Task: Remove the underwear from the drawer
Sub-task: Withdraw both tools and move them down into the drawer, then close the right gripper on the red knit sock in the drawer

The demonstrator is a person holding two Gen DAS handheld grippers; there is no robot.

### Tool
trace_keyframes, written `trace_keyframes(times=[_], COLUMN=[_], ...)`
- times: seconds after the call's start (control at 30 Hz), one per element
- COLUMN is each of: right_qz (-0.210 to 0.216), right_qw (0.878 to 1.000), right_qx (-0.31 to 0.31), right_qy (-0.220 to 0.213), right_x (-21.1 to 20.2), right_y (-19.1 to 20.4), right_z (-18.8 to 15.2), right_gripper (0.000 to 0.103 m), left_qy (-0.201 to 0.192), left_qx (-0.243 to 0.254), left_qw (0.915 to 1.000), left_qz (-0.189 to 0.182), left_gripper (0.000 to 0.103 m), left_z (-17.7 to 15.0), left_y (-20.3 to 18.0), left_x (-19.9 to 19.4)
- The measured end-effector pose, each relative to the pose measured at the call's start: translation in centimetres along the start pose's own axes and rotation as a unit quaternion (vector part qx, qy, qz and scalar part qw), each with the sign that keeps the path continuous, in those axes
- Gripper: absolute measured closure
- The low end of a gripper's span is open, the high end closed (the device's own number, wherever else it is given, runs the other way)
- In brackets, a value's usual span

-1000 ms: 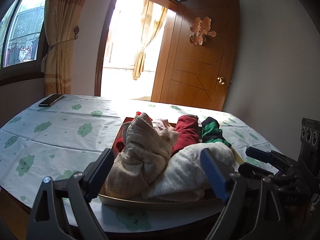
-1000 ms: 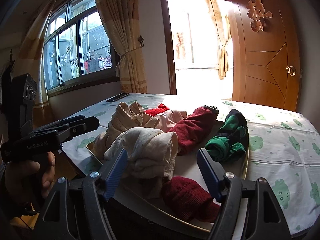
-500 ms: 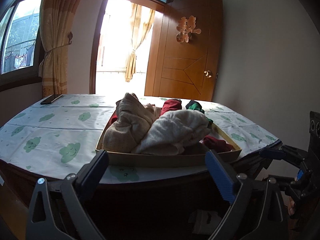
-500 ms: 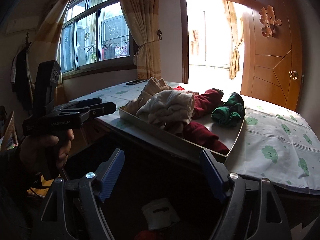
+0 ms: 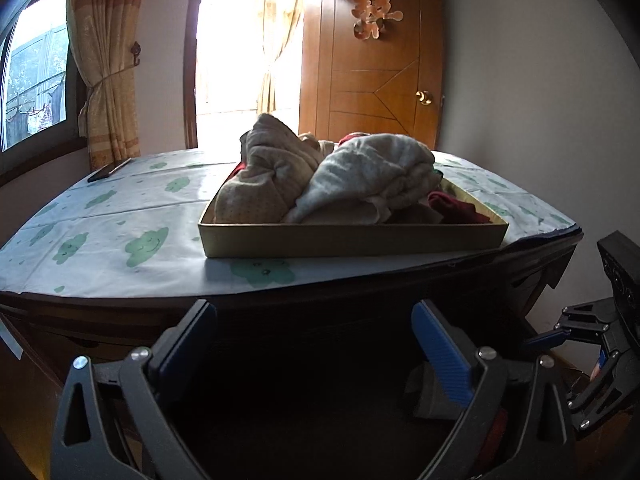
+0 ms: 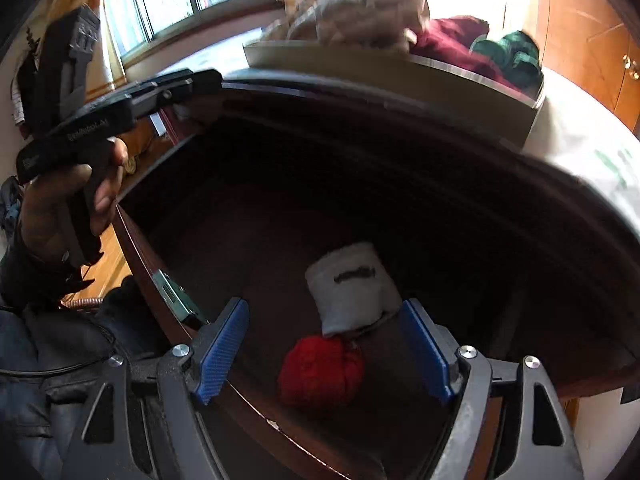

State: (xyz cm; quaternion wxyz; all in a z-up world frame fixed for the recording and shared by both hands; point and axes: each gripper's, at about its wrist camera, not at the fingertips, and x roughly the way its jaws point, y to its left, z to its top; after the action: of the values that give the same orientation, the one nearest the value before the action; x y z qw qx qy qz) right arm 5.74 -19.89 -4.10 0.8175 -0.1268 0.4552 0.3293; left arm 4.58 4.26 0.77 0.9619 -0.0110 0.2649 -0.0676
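Two grippers hang over an open drawer point(image 6: 360, 208) below the worktop point(image 5: 120, 236), whose cloud-print cloth carries a tray point(image 5: 352, 240) heaped with rolled garments. The drawer, dark inside, holds a white rolled underwear piece point(image 6: 352, 286) and a red one point(image 6: 320, 372) just beside it at six o'clock. The right gripper point(image 6: 326, 354) tilts steeply down into the drawer, its blue fingers point(image 6: 222, 350) spread, having just opened further; the red roll lies between them, and whether they touch it cannot be told. The left gripper point(image 5: 314, 352), held in a hand point(image 6: 76, 200) at nine o'clock in the right wrist view, points shallowly down at the drawer's dark front, its fingers point(image 5: 440, 360) spread wide after opening, nothing between them.
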Motion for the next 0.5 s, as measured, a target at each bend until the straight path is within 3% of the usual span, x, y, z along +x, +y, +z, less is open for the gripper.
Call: trace_keyframes(times=[0.2, 0.5], right_qz=[-0.005, 0.005], right_qw=[0.997, 0.989], right_qx=[0.021, 0.051], right_qy=[0.079, 0.141], right_x=[3.3, 6.5], right_y=[-0.4, -1.3], right_z=[-0.3, -0.5], right_gripper=[0.023, 0.024], left_qy=[0.023, 0.04], left_qx=[0.007, 0.016], left_qw=[0.9997, 0.999], left_qz=[0.007, 0.009], left_gripper=[0.003, 0.003], left_z=[-0.5, -0.8], left_y=[0.0, -0.3], left_x=[0.7, 1.1])
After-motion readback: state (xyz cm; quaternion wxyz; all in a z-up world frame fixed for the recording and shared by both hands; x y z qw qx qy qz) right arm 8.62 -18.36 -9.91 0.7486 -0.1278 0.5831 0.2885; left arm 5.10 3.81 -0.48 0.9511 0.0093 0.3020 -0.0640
